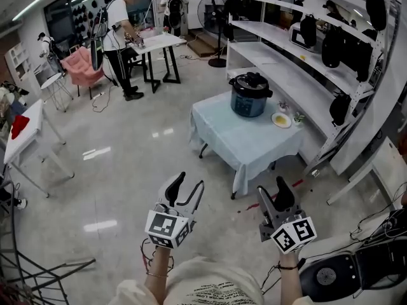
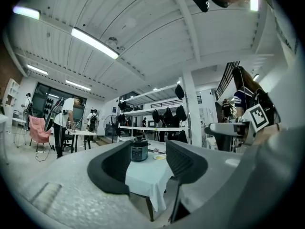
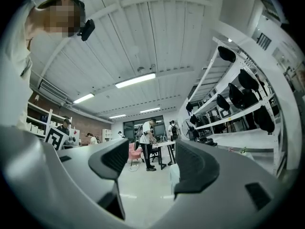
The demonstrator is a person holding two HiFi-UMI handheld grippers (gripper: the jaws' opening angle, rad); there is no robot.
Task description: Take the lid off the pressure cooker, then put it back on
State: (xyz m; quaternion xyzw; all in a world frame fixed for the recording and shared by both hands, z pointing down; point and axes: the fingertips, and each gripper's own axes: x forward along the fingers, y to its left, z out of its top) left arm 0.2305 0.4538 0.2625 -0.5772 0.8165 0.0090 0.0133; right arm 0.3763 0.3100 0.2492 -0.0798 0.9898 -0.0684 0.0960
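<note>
Pressure cooker (image 1: 249,95) stands well ahead of both grippers on a table (image 1: 245,151) draped in pale blue cloth. Its lid (image 1: 252,80) is seated on top, so I cannot see what is inside. It is upright, long axis vertical, the lid's dark knob uppermost and the control panel on its wall turned towards me. Beyond it and a little to the right from the left gripper, a small plate (image 1: 281,120) lies on the same cloth, holding something yellowish that I cannot make out. Past the table runs white shelving (image 1: 273,37) carrying dark bags.

My left gripper (image 1: 189,183) is held out level over the floor (image 1: 127,145), well short of the table, its marker cube nearest my wrist. The jaws stand a fair way apart with nothing touching the pads. In the left gripper view the cooker shows far off, straight through the gap, so this gripper points right at it.

My right gripper (image 1: 272,192) is just beside the left one, on its right, also over the floor and tipped slightly upward. Its jaws are spread wide and grip nothing. It aims left of the cooker: far off between its jaws I see a person (image 3: 146,141) standing at a white table (image 3: 163,144), with a pink chair (image 3: 135,152) beside them. The cooker sits ahead and to the right of this gripper's line.
</note>
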